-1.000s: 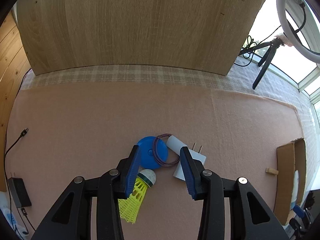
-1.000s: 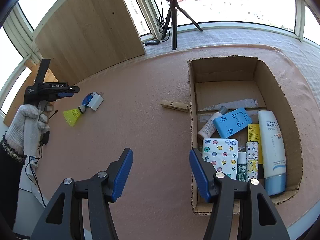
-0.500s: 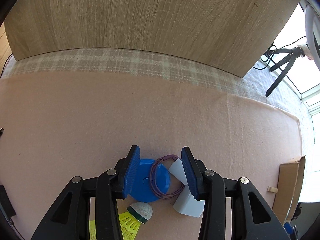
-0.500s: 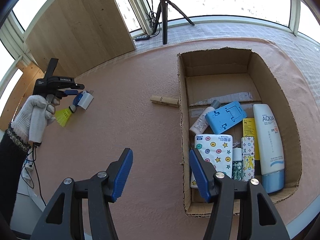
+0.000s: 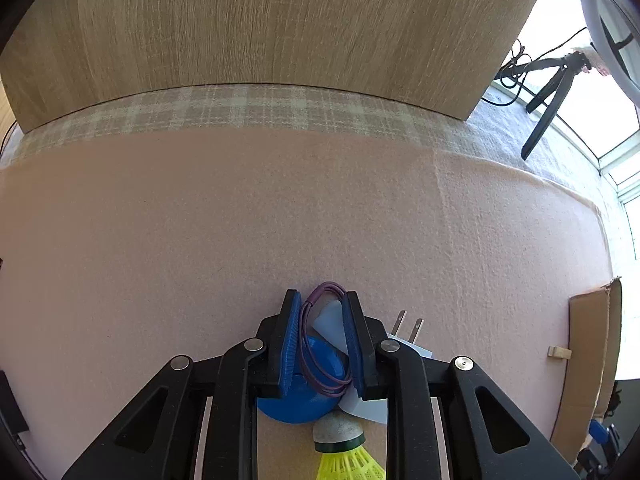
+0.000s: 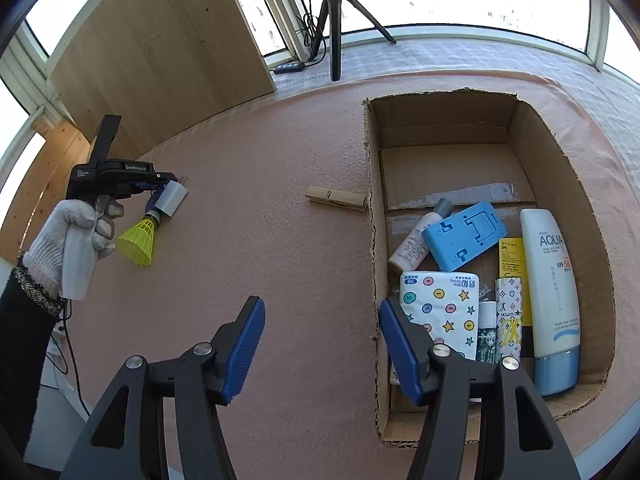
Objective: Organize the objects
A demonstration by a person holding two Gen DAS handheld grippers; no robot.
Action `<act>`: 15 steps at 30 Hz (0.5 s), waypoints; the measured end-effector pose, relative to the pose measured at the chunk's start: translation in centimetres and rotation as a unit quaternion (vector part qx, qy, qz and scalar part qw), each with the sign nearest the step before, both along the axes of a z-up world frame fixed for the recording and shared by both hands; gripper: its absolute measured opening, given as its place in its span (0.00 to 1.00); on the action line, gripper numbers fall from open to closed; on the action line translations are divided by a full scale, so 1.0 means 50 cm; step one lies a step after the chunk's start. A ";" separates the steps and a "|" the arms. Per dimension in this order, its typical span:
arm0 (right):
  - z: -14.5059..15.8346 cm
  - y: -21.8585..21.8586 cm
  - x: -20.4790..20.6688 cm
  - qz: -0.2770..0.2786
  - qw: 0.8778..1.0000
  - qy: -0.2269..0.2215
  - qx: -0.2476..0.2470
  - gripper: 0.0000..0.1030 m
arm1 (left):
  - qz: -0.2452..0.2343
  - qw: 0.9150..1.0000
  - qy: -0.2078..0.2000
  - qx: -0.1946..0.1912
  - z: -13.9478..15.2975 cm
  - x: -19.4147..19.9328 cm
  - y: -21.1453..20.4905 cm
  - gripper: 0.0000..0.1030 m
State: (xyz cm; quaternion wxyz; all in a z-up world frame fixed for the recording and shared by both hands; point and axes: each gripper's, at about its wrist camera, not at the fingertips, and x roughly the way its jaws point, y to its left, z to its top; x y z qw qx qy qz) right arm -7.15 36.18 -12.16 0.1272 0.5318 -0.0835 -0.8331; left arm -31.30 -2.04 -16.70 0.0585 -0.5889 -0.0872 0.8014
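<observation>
On the pink cloth lies a small heap: a blue disc (image 5: 304, 400), a purple cord loop (image 5: 307, 322) on top of it, a white plug charger (image 5: 416, 351) and a yellow shuttlecock (image 5: 340, 436). My left gripper (image 5: 321, 300) points down into the heap. Its jaws are closing, and the purple loop is squeezed narrow between the pads, with a corner of the charger against the right pad. From the right wrist, a gloved hand (image 6: 72, 232) holds that gripper (image 6: 168, 184) over the shuttlecock (image 6: 138, 242). My right gripper (image 6: 322, 332) hangs open and empty over the cloth, beside the cardboard box (image 6: 440, 120).
The box holds a sunscreen tube (image 6: 552, 296), a blue stand (image 6: 464, 236), a tissue pack (image 6: 440, 308) and small bottles. A wooden clothespin (image 6: 336, 199) lies left of the box. A wooden board (image 5: 280, 32) stands behind the cloth, and a tripod (image 6: 336, 20) by the window.
My left gripper has sunk onto the heap and its jaws have narrowed around the purple loop, which went from round to squeezed. The right gripper has hardly moved.
</observation>
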 end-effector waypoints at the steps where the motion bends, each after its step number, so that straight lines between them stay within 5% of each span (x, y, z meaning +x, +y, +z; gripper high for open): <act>1: 0.000 -0.001 -0.001 0.001 1.000 0.000 0.000 0.56 | -0.003 1.000 0.000 0.005 -0.001 0.010 0.006 0.18; 12: 0.008 -0.001 -0.002 0.006 1.000 0.009 -0.010 0.56 | -0.089 0.995 0.004 0.039 0.004 0.148 0.146 0.16; 15: 0.015 0.000 0.000 0.007 1.000 0.014 -0.013 0.56 | -0.113 0.991 -0.005 0.076 0.007 0.195 0.183 0.16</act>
